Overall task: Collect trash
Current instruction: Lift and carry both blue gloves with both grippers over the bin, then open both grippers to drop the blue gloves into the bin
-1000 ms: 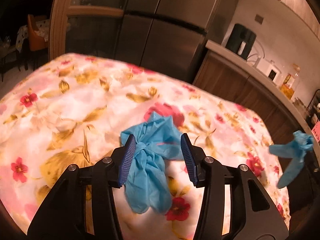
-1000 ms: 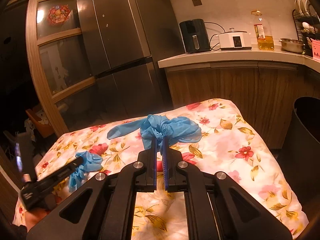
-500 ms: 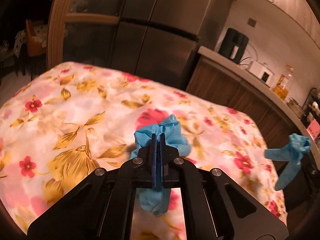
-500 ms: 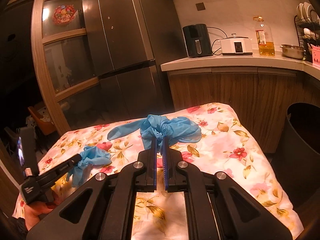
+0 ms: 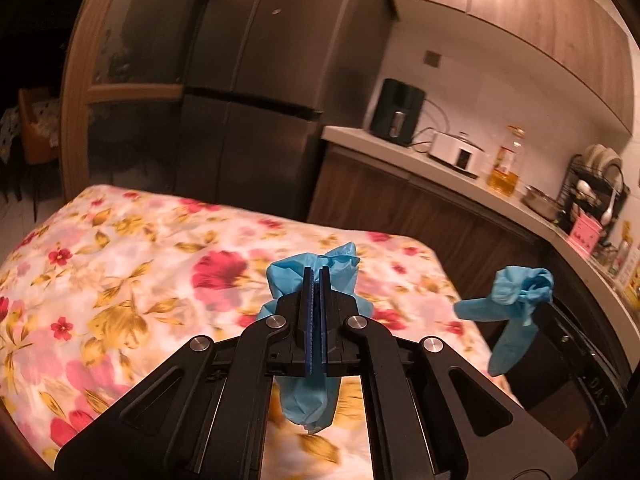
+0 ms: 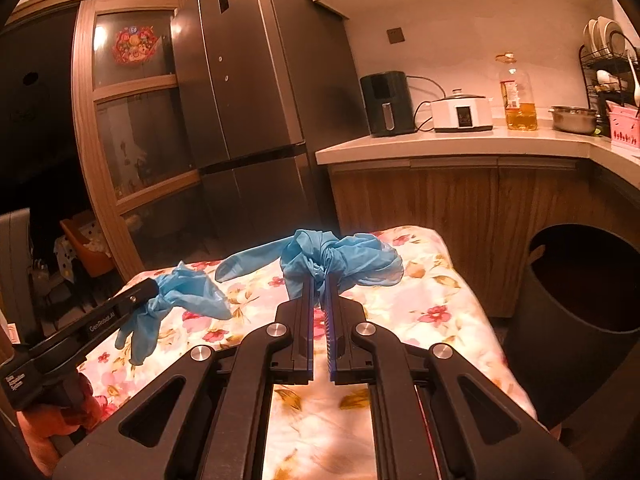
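My left gripper (image 5: 316, 276) is shut on a crumpled blue glove (image 5: 308, 388), which hangs clear of the floral tablecloth (image 5: 132, 280). In the right wrist view that left gripper (image 6: 150, 288) and its blue glove (image 6: 180, 300) show at the left, a hand gripping the handle below. My right gripper (image 6: 319, 276) is shut on a second knotted blue glove (image 6: 352, 260), held above the table's far end. In the left wrist view this second glove (image 5: 516, 304) dangles at the right, its gripper hidden. A dark round bin (image 6: 580, 320) stands open to the right of the table.
A tall dark fridge (image 6: 256, 92) stands behind the table. A wooden counter (image 6: 460, 146) carries an air fryer (image 6: 386, 104), a white cooker (image 6: 462, 114), an oil bottle (image 6: 518, 96) and a dish rack (image 6: 612, 68). A glass-panelled door (image 6: 132, 120) is at the left.
The left gripper closed on the blue glove and lifted it off the cloth, moving toward the right. The right gripper rose a little with its glove, nearer the bin.
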A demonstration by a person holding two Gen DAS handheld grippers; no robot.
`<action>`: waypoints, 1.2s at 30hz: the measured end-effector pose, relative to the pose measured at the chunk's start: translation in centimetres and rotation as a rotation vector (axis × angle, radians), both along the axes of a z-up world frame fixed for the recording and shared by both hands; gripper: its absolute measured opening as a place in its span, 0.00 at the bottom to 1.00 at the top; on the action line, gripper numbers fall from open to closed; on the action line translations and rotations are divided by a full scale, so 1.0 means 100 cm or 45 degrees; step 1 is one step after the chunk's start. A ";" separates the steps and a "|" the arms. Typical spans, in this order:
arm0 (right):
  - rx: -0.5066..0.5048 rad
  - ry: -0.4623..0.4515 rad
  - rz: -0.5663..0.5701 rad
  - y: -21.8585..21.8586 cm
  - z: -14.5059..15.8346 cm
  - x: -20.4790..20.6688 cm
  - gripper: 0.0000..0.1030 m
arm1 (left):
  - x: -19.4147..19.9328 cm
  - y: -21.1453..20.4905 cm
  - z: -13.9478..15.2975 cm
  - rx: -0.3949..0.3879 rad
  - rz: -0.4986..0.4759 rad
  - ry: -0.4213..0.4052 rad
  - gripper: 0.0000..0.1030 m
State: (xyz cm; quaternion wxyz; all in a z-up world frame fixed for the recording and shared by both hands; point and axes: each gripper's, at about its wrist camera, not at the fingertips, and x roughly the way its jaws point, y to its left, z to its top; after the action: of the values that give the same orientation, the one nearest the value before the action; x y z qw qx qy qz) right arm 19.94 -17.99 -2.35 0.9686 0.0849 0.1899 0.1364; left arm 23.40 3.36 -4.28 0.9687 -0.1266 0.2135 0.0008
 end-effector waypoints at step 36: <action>0.052 -0.082 -0.578 -0.228 0.006 0.004 0.06 | 0.051 -0.299 0.024 0.029 -0.664 -0.128 0.01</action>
State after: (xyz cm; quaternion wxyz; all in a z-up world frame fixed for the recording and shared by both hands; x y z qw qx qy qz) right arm 20.34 -40.79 -1.76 0.9781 0.1405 0.1322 -0.0787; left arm 28.51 -26.54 -1.83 0.9469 -0.0561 0.1905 -0.2528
